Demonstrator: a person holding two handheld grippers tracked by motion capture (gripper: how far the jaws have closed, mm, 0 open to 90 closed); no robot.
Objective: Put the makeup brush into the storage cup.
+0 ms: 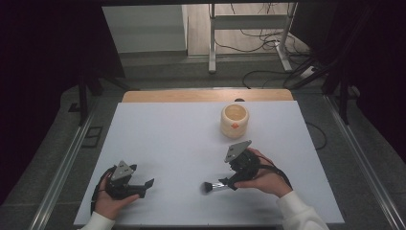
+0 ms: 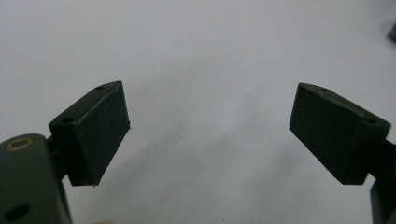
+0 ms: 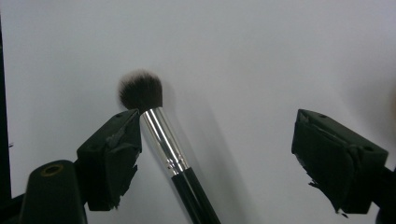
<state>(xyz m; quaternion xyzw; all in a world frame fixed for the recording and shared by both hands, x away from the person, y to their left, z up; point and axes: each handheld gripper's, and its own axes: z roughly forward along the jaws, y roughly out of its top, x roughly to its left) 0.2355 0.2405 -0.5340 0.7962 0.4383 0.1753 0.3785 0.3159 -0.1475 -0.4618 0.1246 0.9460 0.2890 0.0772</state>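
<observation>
Two grippers rest low over the white table (image 1: 158,143), each held in one hand. Right gripper (image 3: 215,140): jaws spread wide, gripping nothing; a brush (image 3: 161,135) lies on the table between them, its silver ferrule touching the left-hand jaw as that view shows it, the other jaw well apart from it. In the high view the brush (image 1: 213,187) lies just left of the right gripper (image 1: 230,182), dark bristles pointing toward the table's middle. Left gripper (image 2: 210,126): jaws likewise wide apart, with bare table between; in the high view it (image 1: 143,186) sits near the front left corner, well apart from the brush.

Risks, as a judgement: the brush sits off-centre in the jaws, so closing from here may push it sideways or roll it before both pads bite; a grip on the smooth ferrule may slip, and one on the bristles would crush them.

Surroundings: a cream cup (image 1: 234,120) with an orange mark stands upright beyond the right gripper, apart from it. Nothing lies between brush and cup.
</observation>
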